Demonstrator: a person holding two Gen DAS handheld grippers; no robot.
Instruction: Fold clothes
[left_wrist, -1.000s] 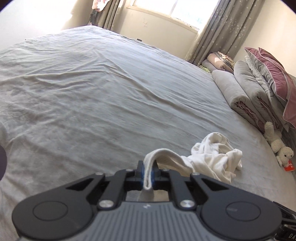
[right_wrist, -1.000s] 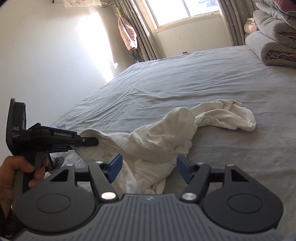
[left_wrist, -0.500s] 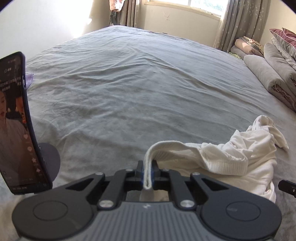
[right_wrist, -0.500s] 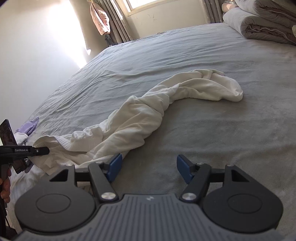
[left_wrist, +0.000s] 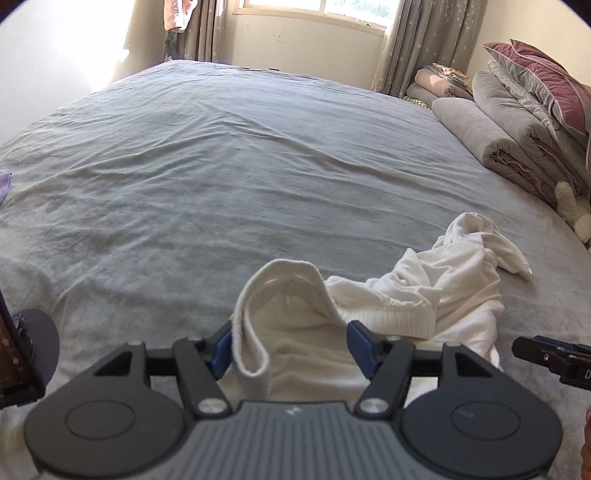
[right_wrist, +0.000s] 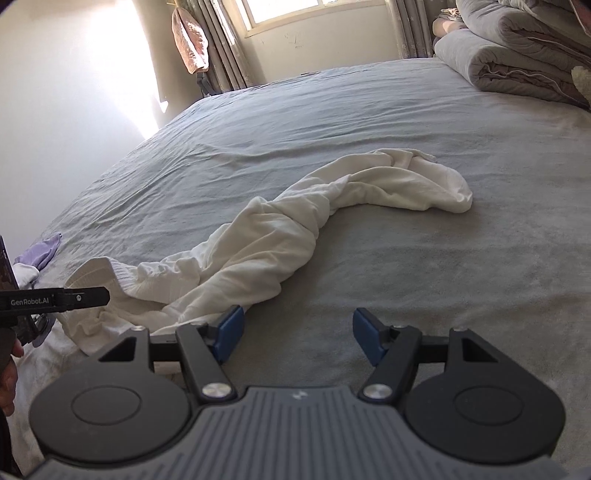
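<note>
A crumpled white garment (right_wrist: 280, 240) lies stretched in a long twisted strip across the grey bed (right_wrist: 443, 277). Its ribbed hem (left_wrist: 280, 295) stands in a loop between the jaws of my left gripper (left_wrist: 290, 343), which are opening; the blue pads no longer pinch it. From the right wrist view, the left gripper (right_wrist: 85, 297) sits at the garment's near left end. My right gripper (right_wrist: 297, 332) is open over bare sheet, just right of the garment's near edge, with nothing between its fingers. Its tip (left_wrist: 532, 349) shows at the left wrist view's right edge.
Folded grey quilts and pink pillows (left_wrist: 517, 122) are stacked along the bed's right side, with a plush toy (left_wrist: 570, 206) below them. A phone on a stand (left_wrist: 14, 354) is at the near left. A purple cloth (right_wrist: 46, 251) lies on the left edge.
The left jaws have gone from shut on the ribbed hem to wide apart, and the hem has slackened between them. The garment, lifted a second ago, now lies on the bed.
</note>
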